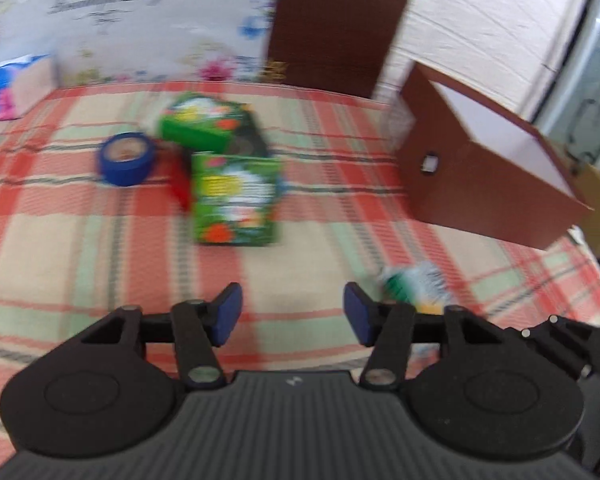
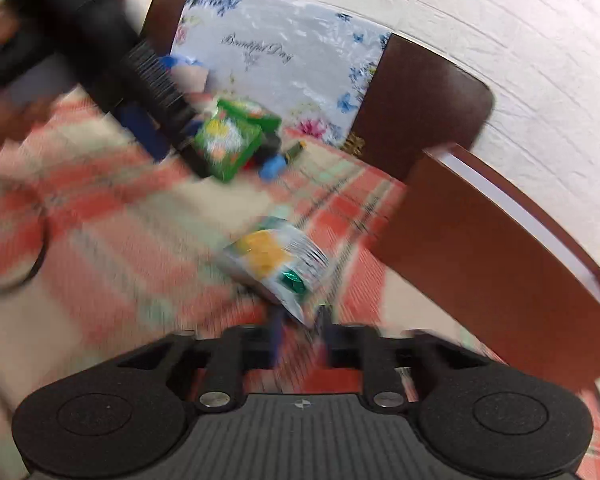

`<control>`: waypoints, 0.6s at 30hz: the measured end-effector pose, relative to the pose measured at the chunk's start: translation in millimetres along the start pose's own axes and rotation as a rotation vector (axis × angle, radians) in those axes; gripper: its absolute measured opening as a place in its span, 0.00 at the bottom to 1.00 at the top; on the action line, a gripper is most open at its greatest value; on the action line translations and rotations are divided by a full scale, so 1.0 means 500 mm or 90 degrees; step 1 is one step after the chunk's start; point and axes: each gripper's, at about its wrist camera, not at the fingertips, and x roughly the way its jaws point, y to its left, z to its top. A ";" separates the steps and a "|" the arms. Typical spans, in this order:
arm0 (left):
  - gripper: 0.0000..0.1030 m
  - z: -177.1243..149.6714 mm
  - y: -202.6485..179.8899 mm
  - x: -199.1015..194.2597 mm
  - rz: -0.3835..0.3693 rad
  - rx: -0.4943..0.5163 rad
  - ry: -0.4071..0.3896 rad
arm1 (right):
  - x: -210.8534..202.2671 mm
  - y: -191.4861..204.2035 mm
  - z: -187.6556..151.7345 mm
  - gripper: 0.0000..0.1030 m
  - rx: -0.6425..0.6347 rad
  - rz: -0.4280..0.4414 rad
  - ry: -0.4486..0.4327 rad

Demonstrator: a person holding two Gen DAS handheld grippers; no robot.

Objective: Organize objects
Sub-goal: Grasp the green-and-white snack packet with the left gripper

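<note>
Pinching a white packet (image 2: 278, 264) (blurred), the right gripper (image 2: 300, 338).

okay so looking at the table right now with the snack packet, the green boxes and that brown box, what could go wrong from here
1. The right tongs seem to reach only the near end of the snack packet, in a blurred view; a corner pinch might slip.
2. The brown box stands close beside the packet, so a lift could bump its wall.
3. The left tongs are open and empty near the packet, so both tools may collide.
</note>
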 end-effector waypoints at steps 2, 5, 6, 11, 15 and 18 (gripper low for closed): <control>0.71 0.008 -0.036 0.010 -0.036 0.008 0.013 | -0.022 -0.027 -0.016 0.45 0.051 0.021 0.006; 0.71 0.013 -0.084 0.025 -0.061 0.025 0.034 | -0.022 -0.071 -0.026 0.46 0.162 0.086 0.009; 0.71 0.013 -0.094 0.030 -0.058 0.030 0.040 | -0.015 -0.081 -0.025 0.47 0.190 0.101 0.009; 0.64 -0.004 -0.091 0.071 -0.059 -0.015 0.110 | 0.049 -0.085 0.001 0.64 0.219 0.152 0.016; 0.27 -0.009 -0.089 0.094 -0.107 -0.039 0.117 | 0.093 -0.068 0.029 0.60 0.211 0.183 0.022; 0.24 0.021 -0.117 0.081 -0.090 0.002 0.110 | 0.090 -0.078 0.046 0.39 0.208 0.154 0.006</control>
